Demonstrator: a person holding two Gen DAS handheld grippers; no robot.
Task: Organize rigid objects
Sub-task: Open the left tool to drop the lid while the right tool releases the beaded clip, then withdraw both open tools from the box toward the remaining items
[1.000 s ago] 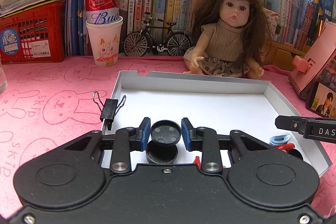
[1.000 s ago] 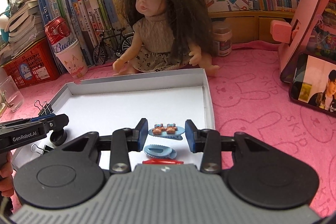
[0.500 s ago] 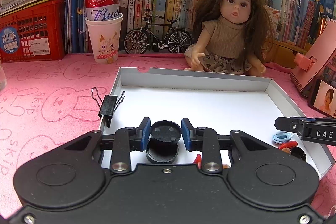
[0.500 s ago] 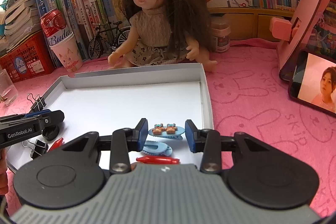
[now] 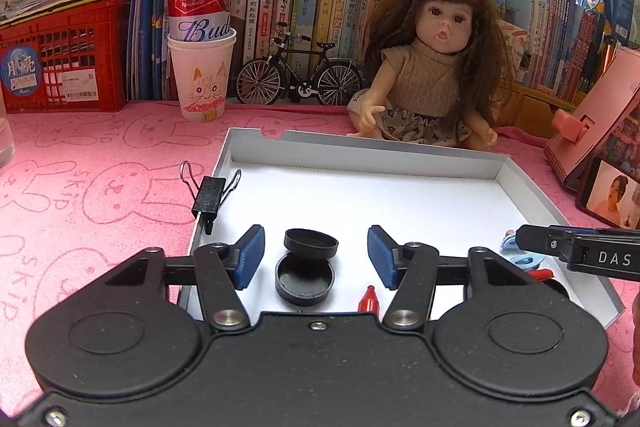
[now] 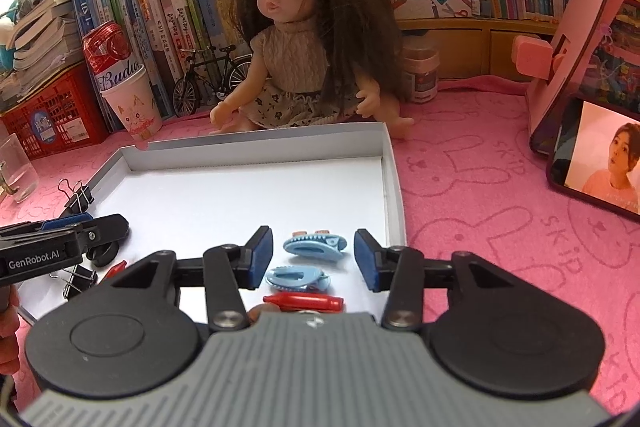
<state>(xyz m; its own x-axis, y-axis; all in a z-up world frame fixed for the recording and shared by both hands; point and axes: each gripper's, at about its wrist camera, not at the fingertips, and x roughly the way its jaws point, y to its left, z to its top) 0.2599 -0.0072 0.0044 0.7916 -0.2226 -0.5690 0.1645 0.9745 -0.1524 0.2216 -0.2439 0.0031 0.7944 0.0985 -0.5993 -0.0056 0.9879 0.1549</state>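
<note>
Bookshelves crowd the back wall, a doll [image 5: 432, 75] sits at the far rim of the white tray [image 5: 360, 151], and pink bunny-print cloth covers the surface [image 5: 92, 195] under everything

My left claw [image 5: 316, 257] has just been opening and now stands about half spread, blue pads clear on both sides of the small black cap [image 5: 311, 243] between them; that cap leans on the second black cap [image 5: 305, 277] lying open-side up just in front of it, both down on the tray floor, nothing gripped

Over on the right, my right claw [image 6: 314, 259] has just been opening too, pads apart and touching nothing, with the upper blue hair clip [image 6: 314, 246] lying between them, another blue hair clip [image 6: 295, 277] just nearer me and a red pen cap [image 6: 304, 302] nearest of all

These caps look like light, hard plastic, smooth-walled, so I'd say they can skate out of a loose pinch; best hold is across the round rim, pads flat on opposite sides

Hair clips look light and stiff but thin and sprung, so I'd take one across its long flat body, gently, not on the toothed edge

One black binder clip [image 5: 210, 191] straddles the tray's left rim; I judge it stiff metal, easiest by its black body
</note>
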